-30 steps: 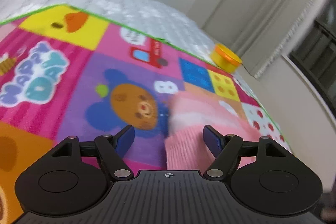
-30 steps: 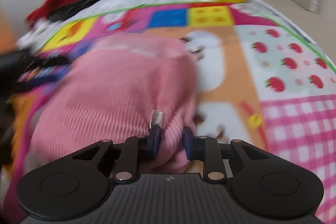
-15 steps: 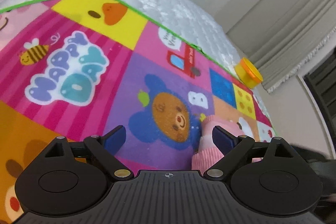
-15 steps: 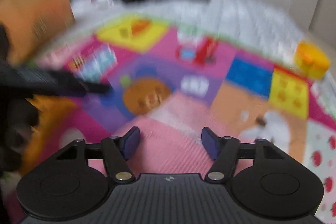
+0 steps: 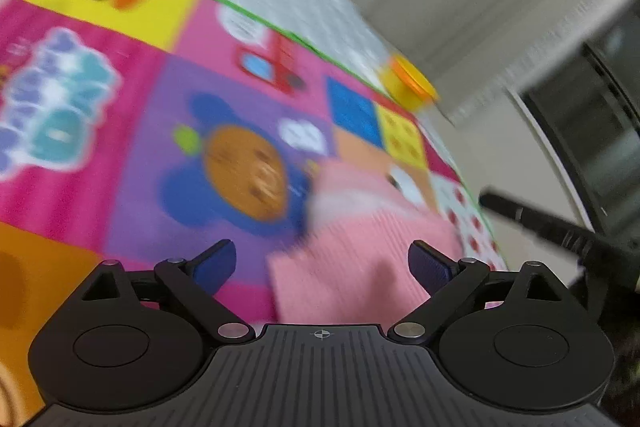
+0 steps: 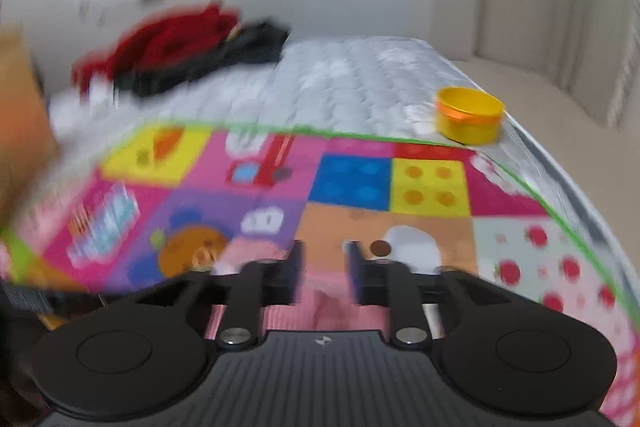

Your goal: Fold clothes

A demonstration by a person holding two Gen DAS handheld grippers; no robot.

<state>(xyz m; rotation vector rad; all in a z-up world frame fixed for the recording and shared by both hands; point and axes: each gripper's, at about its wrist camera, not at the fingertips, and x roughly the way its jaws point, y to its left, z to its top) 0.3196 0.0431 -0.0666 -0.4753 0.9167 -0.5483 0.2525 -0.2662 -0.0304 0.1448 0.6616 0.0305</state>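
A pink ribbed knit garment (image 5: 360, 239) lies folded on a colourful play mat (image 5: 120, 131) on the bed. My left gripper (image 5: 322, 265) is open above the garment's near edge, holding nothing. In the right wrist view, my right gripper (image 6: 323, 273) has its jaws close together with pink fabric (image 6: 324, 303) between and under them. I cannot tell whether it grips the fabric. Both views are blurred. The right gripper's body (image 5: 560, 227) shows at the right of the left wrist view.
A yellow tub with an orange band (image 6: 468, 115) stands on the white quilt (image 6: 360, 79) past the mat's far right corner. Red and black clothes (image 6: 180, 47) are piled at the far left by the wall. A brown cardboard box (image 6: 20, 107) is at the left.
My right gripper let go of the pink garment, opened wide, then narrowed again over it. My left gripper stayed open and shifted over the garment's edge.
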